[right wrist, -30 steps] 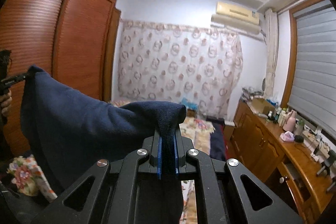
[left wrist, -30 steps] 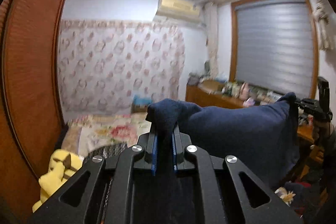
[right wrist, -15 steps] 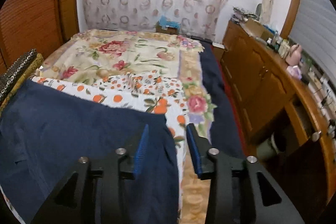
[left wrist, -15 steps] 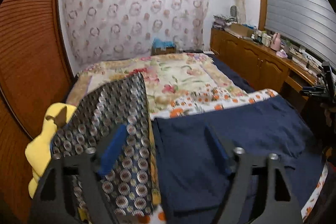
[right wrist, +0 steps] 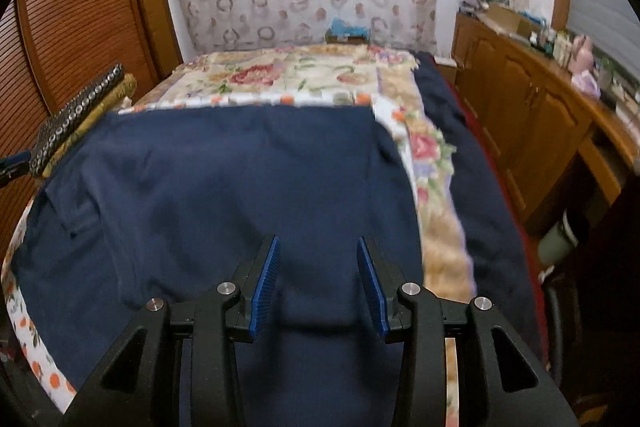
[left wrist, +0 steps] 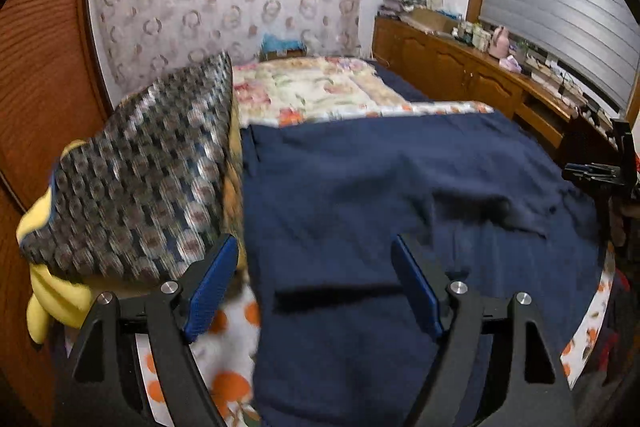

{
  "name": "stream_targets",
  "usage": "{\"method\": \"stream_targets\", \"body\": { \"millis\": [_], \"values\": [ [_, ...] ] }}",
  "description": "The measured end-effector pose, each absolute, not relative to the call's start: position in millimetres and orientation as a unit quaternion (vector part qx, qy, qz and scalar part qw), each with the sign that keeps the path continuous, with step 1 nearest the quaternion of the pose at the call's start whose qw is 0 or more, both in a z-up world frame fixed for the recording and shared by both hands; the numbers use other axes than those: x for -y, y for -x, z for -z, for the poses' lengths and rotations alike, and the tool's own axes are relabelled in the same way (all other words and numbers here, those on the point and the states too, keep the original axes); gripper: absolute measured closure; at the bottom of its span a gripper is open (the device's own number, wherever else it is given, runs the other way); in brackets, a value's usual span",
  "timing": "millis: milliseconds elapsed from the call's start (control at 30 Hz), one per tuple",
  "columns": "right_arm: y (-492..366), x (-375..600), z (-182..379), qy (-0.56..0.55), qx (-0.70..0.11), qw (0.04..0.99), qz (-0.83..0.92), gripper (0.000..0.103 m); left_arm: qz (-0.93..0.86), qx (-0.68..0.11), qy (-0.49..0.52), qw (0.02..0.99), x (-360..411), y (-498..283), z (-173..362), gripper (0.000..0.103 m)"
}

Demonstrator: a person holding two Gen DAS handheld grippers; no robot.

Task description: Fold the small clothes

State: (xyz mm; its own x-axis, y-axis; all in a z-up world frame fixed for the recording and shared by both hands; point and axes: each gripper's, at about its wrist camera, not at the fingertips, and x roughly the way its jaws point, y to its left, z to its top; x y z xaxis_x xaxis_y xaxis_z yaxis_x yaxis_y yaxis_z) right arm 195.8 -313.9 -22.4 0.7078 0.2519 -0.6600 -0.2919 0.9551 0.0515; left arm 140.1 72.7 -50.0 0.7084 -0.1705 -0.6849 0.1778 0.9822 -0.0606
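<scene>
Navy garment (left wrist: 400, 195) lies spread on the bed (right wrist: 304, 75), both tools, left tool (left wrist: 316, 283) and right tool (right wrist: 318, 279), gaping apart and empty; smoothing its wrinkles looks wise before folding.

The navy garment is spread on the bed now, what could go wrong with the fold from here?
The navy garment has a rumpled ridge near its middle; folding over it would likely trap creases.

The patterned cushion sits against its edge and could snag a fold from that side.

Both hand-held grippers, left and right, are open; each must regrip.
</scene>
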Motion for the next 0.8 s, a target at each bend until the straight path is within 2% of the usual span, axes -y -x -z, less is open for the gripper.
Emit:
{"method": "stream_targets", "body": {
  "millis": [367,600,800],
  "values": [
    [-190.7,321.0,14.6,0.030,-0.364,0.921,-0.134,0.062,0.088,-0.405,0.008,0.910,-77.3,-129.7,81.4,0.024],
    [-195.2,302.1,43.4,0.046,-0.356,0.925,-0.123,0.062,0.086,-0.400,0.009,0.913,-76.5,-137.4,77.4,0.024],
    [-198.1,302.2,45.4,0.052,-0.356,0.925,-0.122,0.062,0.078,-0.386,0.024,0.919,-80.9,-141.6,68.2,0.024]
  ]
}}
